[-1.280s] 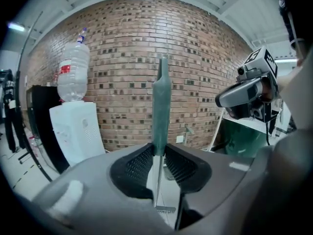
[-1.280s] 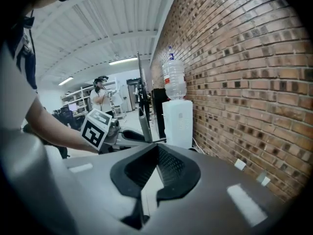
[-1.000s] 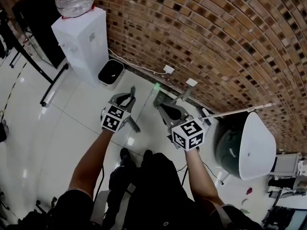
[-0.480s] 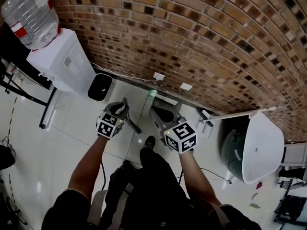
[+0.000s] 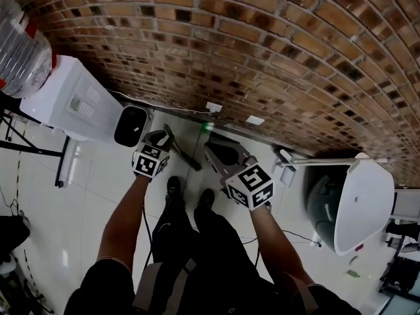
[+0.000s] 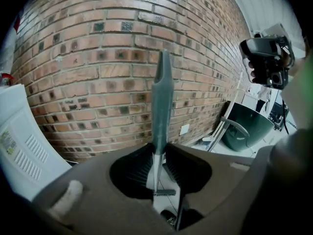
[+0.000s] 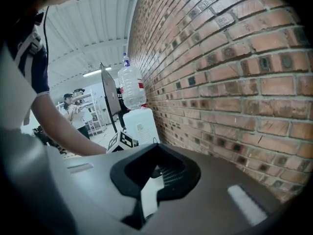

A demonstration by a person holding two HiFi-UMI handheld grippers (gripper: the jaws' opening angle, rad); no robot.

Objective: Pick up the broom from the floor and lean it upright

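The broom point(image 5: 187, 157) shows in the head view as a dark thin stick slanting through my left gripper point(image 5: 168, 134), close to the brick wall. In the left gripper view its grey-green handle point(image 6: 161, 97) rises in front of the bricks from between the jaws of my left gripper point(image 6: 159, 148), which are shut on it. Through the gap in the jaws I see the brush end point(image 6: 164, 192) near the floor. My right gripper point(image 5: 210, 144) hovers beside it on the right. Its jaw tips point(image 7: 157, 147) meet with nothing between them.
The brick wall point(image 5: 262, 51) is directly ahead. A white water dispenser point(image 5: 65, 104) and a dark bin point(image 5: 130, 125) stand at the left. A green tub point(image 5: 321, 202) with a white lid point(image 5: 364, 202) and a long white stick point(image 5: 328, 161) are at the right. My shoes point(image 5: 172, 188) are just below the grippers.
Both grippers have moved closer to the brick wall, and the left one has dropped a little. The left gripper has kept its hold on the broom handle throughout.
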